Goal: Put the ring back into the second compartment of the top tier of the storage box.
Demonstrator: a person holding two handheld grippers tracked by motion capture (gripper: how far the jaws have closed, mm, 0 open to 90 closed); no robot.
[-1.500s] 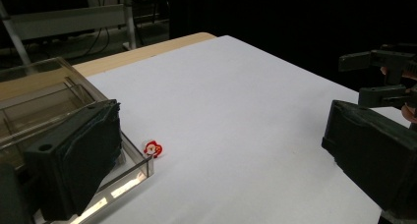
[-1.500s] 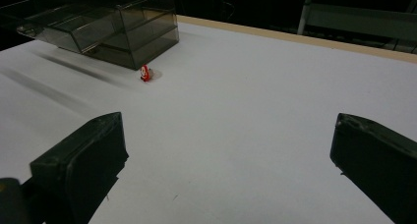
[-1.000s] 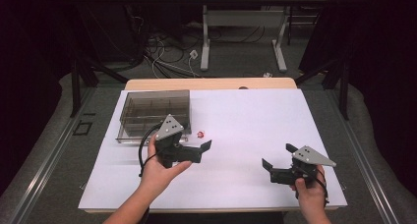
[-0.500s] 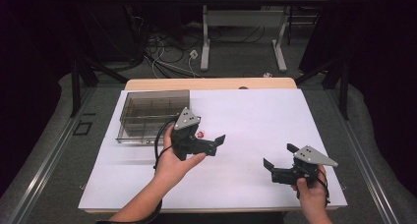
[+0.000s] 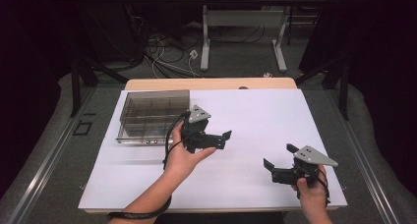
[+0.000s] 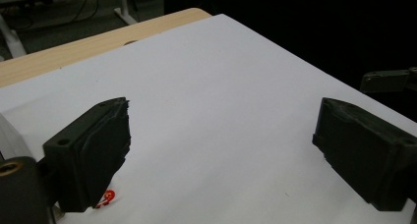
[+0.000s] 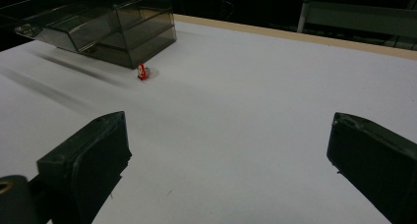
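A small red and white figure [image 7: 142, 71] is standing on the white sheet [image 5: 255, 116] that is covering the wooden desk [image 5: 211, 83]. In the right gripper view it is sitting just beside the near corner of a smoky transparent plastic box with compartments [image 7: 115, 30]; whether the two are touching, I cannot tell. In the left gripper view the same figure [image 6: 106, 199] is peeking out from behind one jaw, low at the left.

The left tool [image 5: 216, 138] is hanging above the sheet near the right end of the box [image 5: 152, 117], with its jaws spread wide and nothing between them. The left hand [image 5: 184, 153] is holding it from below, and a black cable is looping down from it.

The right tool [image 5: 279, 161] is hovering well apart from it, over the near right part of the sheet, in the right hand [image 5: 310, 194]. Its jaws are also standing wide apart and are holding nothing.
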